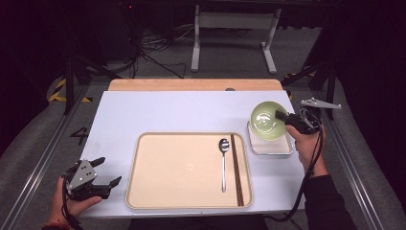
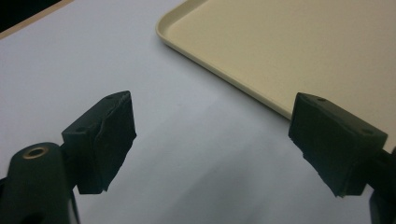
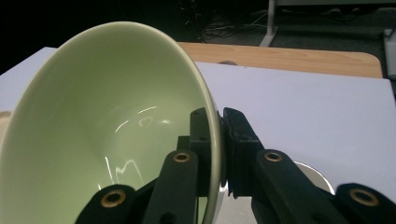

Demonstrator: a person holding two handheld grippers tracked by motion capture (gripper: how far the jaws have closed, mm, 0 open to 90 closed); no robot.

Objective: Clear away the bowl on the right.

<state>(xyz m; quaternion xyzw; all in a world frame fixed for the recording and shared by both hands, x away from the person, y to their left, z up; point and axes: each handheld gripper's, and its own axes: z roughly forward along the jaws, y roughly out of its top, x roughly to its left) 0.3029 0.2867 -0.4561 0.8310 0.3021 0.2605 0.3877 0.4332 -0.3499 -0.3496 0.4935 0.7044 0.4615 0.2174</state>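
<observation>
The right claw (image 3: 220, 149) is pinched nearly closed on the rim of the pale green bowl (image 3: 107, 121), one jaw inside the wall and one outside, so the bowl hangs tilted with its mouth turned toward the camera in the right gripper view. From the high view the right hand (image 1: 306, 143) comes in from the right edge of the desk (image 1: 167, 110), wrist raised, and holds the bowl over a square white dish (image 1: 270, 146); whether the bowl's foot touches that dish is hard to tell from here. The left claw (image 2: 212, 140) stands wide open with nothing between its jaws, above bare desk just off the near left corner of the tray (image 2: 280, 46). The left hand (image 1: 72, 203) rests at the desk's near left corner. On the beige tray, well left of the bowl, a metal spoon (image 1: 223, 160) lies beside a pair of dark chopsticks (image 1: 237, 167) along the tray's right side.
</observation>
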